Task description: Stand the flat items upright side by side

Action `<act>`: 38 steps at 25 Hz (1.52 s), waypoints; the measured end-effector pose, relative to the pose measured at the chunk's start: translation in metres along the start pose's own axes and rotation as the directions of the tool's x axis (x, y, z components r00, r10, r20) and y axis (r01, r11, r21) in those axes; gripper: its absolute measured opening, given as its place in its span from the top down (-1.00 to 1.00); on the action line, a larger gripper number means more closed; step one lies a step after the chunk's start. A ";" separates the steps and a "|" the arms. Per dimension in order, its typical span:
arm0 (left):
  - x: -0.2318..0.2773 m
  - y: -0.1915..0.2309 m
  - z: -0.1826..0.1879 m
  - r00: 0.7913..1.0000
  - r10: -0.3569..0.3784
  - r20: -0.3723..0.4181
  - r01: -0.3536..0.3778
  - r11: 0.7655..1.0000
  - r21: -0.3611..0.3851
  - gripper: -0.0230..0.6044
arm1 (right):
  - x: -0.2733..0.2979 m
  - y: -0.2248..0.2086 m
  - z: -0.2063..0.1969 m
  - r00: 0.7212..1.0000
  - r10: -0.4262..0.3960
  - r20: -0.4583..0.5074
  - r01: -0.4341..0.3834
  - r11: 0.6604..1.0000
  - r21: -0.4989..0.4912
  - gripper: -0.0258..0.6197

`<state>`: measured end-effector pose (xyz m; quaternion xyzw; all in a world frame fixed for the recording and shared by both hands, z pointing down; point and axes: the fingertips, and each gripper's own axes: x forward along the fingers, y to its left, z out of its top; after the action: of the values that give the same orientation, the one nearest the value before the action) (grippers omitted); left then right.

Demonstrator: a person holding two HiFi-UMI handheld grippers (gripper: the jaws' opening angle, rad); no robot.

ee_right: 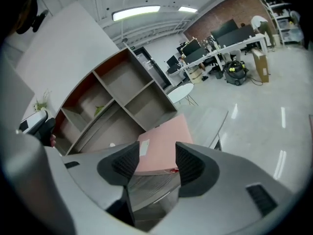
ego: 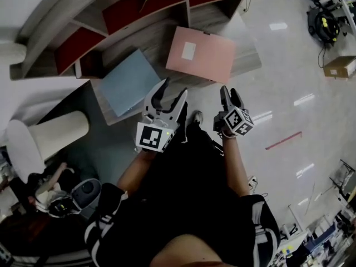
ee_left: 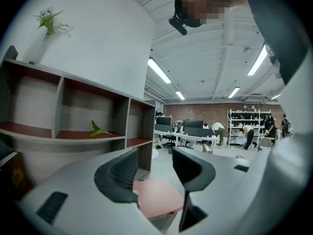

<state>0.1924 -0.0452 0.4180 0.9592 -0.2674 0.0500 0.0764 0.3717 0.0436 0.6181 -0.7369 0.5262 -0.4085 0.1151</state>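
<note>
At the front of a grey wood-grain desk (ego: 245,57), both flat items lay face up, neither upright. A pale pink flat rectangular folder (ego: 208,60), matte, with a small white label (ego: 189,50), lay on the right part of the top. A dusty-blue flat rectangular folder (ego: 129,82) lay to its left, skewed, with its near corner close to the pink one.

Behind them stood an open shelving unit with dark red-lined compartments (ego: 139,7), its dividers in the same grey grain. A green leafy sprig (ee_left: 98,130) lay in one compartment.

Room: glossy pale floor (ego: 278,93) catching ceiling-light reflections, a thin red strip (ego: 283,140) on it, and a brown cardboard box (ego: 340,67) at far right. The far end showed a brick back wall (ee_left: 215,112), desks with monitors, and people standing at them.

The left gripper (ego: 173,88) hung over the desk's near edge between the two folders, jaws well apart with nothing between its ribbed dark pads. The right gripper (ego: 230,90) hung just off the desk edge in front of the pink folder, jaws likewise wide and empty, clear of the folder.
</note>
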 end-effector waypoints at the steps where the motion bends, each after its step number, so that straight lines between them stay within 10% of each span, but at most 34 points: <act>1: 0.005 0.004 -0.001 1.000 -0.003 -0.006 0.003 1.000 -0.002 0.25 | 0.005 -0.005 -0.002 1.000 -0.005 0.000 0.005 1.000 0.023 0.14; 13: 0.055 0.017 -0.051 0.996 -0.061 -0.071 0.057 0.997 -0.056 0.23 | 0.062 -0.069 -0.038 0.998 -0.058 -0.009 0.059 0.964 0.261 -0.01; 38: 0.088 0.023 -0.085 0.991 -0.084 -0.101 0.073 0.991 -0.111 0.19 | 0.125 -0.131 -0.089 0.998 0.020 0.062 -0.058 0.685 0.726 -0.17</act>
<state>0.2509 -0.0950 0.5165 0.9596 -0.2272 0.0829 0.1437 0.4109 0.0129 0.8136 -0.6294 0.3340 -0.5628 0.4190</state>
